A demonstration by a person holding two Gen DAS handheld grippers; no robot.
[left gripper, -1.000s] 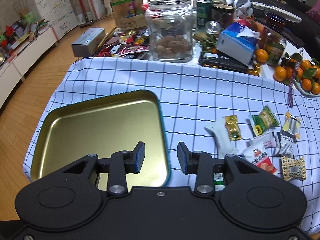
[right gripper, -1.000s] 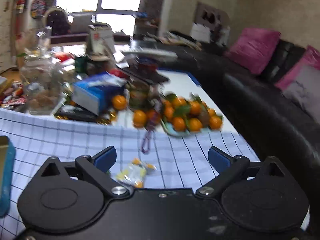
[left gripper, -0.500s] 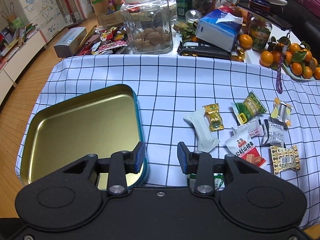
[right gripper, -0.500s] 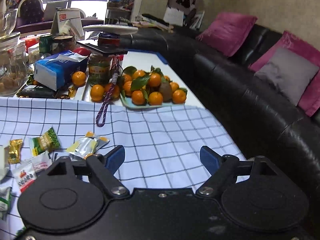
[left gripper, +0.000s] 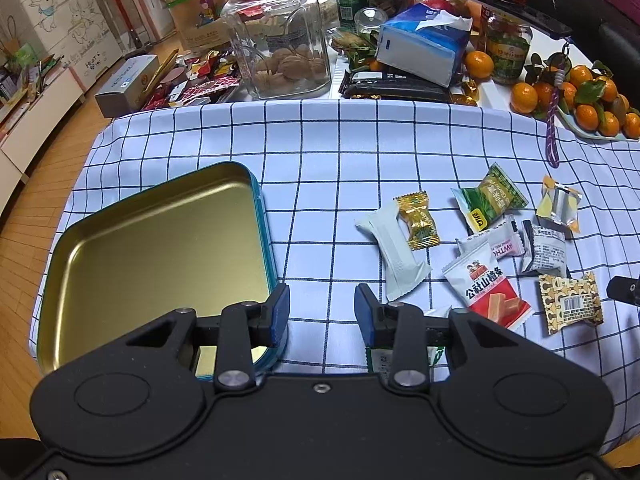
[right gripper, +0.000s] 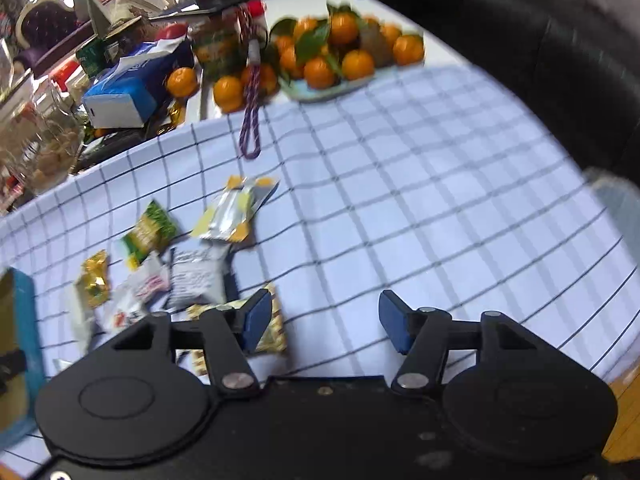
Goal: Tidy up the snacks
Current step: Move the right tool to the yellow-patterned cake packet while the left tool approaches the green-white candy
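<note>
An empty gold tin tray (left gripper: 160, 248) with a teal rim lies on the checked cloth at the left. Several wrapped snacks lie to its right: a white pack (left gripper: 394, 250), a gold candy (left gripper: 418, 220), a green pack (left gripper: 490, 200), a red-and-white pack (left gripper: 486, 286) and a brown patterned pack (left gripper: 570, 302). My left gripper (left gripper: 322, 314) is open and empty, between the tray and the snacks. My right gripper (right gripper: 326, 322) is open and empty, low over the cloth, its left finger above the brown patterned pack (right gripper: 268, 328). The snacks (right gripper: 196, 276) lie to its left.
A glass jar of walnuts (left gripper: 280, 40), a tissue box (left gripper: 420, 46), cans and a plate of oranges (left gripper: 592, 100) crowd the table's far side. A purple cord (right gripper: 250, 120) hangs onto the cloth. A black sofa (right gripper: 560, 40) stands at the right.
My left gripper has drawn back and to the right, so the tray sits further left. My right gripper has tipped down and swung left towards the snacks; its view is blurred.
</note>
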